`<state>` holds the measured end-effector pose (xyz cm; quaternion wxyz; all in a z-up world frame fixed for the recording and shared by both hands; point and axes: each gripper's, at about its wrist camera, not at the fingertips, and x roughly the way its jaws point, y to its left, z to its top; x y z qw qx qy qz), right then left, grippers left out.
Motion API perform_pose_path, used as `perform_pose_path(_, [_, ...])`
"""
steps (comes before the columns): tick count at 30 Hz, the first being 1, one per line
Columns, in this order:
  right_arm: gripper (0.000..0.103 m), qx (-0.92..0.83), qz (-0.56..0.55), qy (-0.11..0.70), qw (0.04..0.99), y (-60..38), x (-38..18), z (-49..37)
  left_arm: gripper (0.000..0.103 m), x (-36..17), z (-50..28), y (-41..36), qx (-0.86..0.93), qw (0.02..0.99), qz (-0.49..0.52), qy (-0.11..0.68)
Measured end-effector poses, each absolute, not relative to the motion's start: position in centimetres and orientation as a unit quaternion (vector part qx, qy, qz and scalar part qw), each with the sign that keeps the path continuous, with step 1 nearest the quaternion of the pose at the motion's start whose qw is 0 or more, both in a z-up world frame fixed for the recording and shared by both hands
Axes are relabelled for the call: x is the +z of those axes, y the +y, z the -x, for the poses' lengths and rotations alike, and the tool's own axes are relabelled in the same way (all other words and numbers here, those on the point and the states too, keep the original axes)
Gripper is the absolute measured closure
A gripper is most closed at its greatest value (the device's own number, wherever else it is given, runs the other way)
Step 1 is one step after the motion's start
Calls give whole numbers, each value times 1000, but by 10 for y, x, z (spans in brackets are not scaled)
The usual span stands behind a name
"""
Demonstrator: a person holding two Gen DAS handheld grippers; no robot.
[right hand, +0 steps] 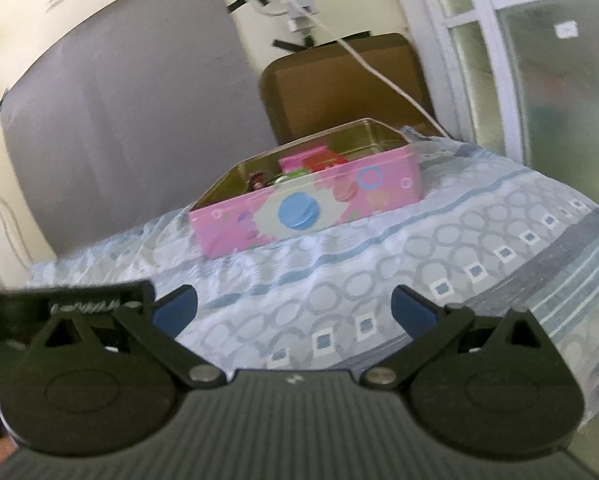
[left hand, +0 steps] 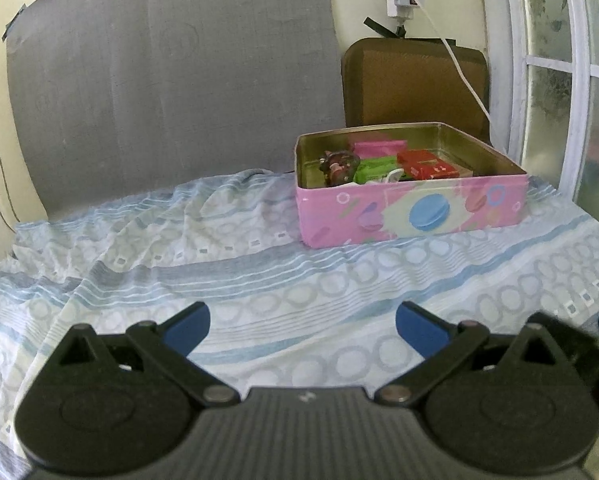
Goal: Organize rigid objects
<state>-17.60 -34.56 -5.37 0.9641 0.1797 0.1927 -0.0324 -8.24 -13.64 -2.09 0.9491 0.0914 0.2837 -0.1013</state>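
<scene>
Bedsheet (left hand: 259, 280) | pink tin (left hand: 411, 216) upright, long side facing left gripper (left hand: 302, 326) | both jaws spread, empty

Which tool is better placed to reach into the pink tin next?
Probably the left tool: it is open, and its view looks down into the pink tin. The right tool, also open, sees the tin tilted and blurred.
</scene>
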Motion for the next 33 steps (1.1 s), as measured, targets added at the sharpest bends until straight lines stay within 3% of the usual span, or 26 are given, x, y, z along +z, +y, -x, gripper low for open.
perform_pose_path(33, [0,-44,-174,191,965,-334,-57,166,0,-28,70,-117,-116,950,-65,284])
